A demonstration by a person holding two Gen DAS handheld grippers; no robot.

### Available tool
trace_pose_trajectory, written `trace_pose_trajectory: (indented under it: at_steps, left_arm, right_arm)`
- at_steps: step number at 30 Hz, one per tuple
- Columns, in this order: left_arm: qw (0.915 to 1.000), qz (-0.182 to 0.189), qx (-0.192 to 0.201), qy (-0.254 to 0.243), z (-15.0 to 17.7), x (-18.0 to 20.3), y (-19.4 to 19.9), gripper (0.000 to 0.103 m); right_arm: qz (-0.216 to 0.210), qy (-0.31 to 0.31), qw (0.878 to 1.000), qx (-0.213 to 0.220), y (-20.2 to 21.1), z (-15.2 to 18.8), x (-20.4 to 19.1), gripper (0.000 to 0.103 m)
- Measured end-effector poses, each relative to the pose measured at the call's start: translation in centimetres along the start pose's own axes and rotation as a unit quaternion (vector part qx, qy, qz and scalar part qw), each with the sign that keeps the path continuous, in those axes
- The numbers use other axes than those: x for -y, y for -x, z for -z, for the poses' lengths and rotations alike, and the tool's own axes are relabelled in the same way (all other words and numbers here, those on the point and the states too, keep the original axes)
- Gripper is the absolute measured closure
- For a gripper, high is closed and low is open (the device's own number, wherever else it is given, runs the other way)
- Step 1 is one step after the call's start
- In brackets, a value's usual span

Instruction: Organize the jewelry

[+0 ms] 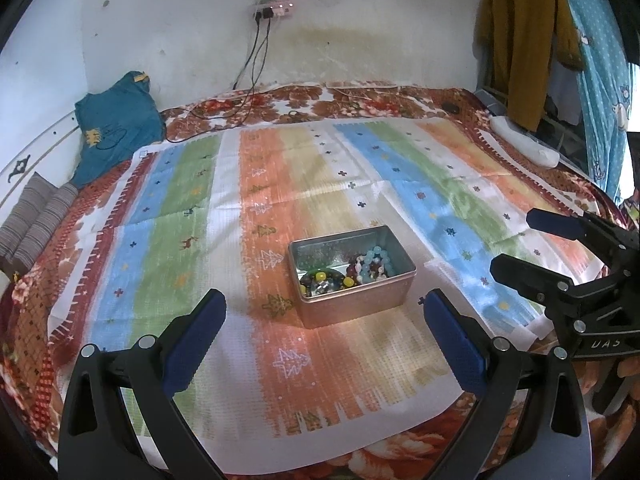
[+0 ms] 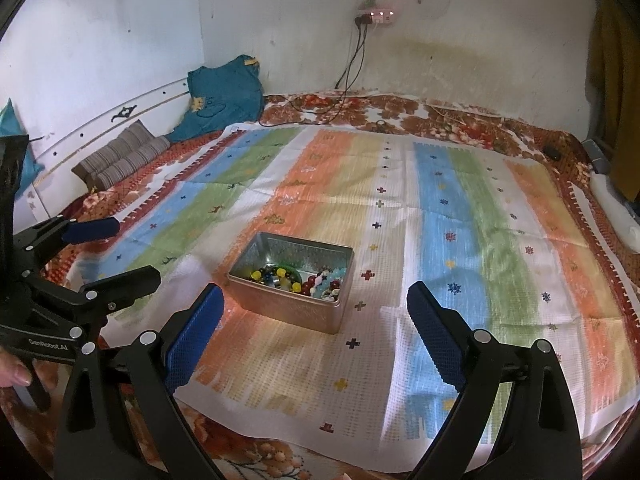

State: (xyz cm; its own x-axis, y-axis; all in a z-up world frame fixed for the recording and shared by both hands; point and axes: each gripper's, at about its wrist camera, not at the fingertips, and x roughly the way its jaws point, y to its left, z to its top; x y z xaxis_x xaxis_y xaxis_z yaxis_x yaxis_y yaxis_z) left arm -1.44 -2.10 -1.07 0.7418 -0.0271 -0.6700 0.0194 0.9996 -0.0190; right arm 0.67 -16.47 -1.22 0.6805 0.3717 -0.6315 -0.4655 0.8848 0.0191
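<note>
Fingers of the left gripper [image 1: 324, 316] stand spread wide in the foreground of the left wrist view, blue pads [image 1: 195, 340] facing each other with nothing between them. The right gripper [image 2: 314, 314] is likewise spread and empty, and in the left wrist view it shows at the right edge. Both hover above a striped cloth [image 1: 360, 184] printed with small crosses and trees, spread over a floral bedcover [image 2: 440, 116]. At the lower left edge of the right wrist view, a fingertip [image 2: 16, 374] of the person shows beside the left gripper's handle. Just beyond the fingertips sits an open metal tin [image 1: 352, 308] on the cloth; beaded bracelets [image 1: 370, 266] of pale blue, red, yellow and dark beads lie heaped inside it. Farther off, a teal garment [image 1: 120, 128] and striped pillow [image 2: 120, 156] rest by the wall, where cables hang from a power strip [image 1: 274, 10].
</note>
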Motion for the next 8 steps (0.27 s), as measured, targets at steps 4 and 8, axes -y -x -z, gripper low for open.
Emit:
trace_pose_trajectory:
  at_steps: [4, 8]
  left_arm:
    - [0.9999, -0.011, 0.006, 0.004, -0.15, -0.05, 0.17, 0.006]
    - [0.9998, -0.013, 0.015, 0.001, -0.29, 0.02, 0.52, 0.006]
  right_arm:
    - [0.002, -0.001, 1.0, 0.001, 0.2, 0.04, 0.12, 0.009]
    - [0.007, -0.004, 1.0, 0.005, 0.36, -0.1, 0.27, 0.008]
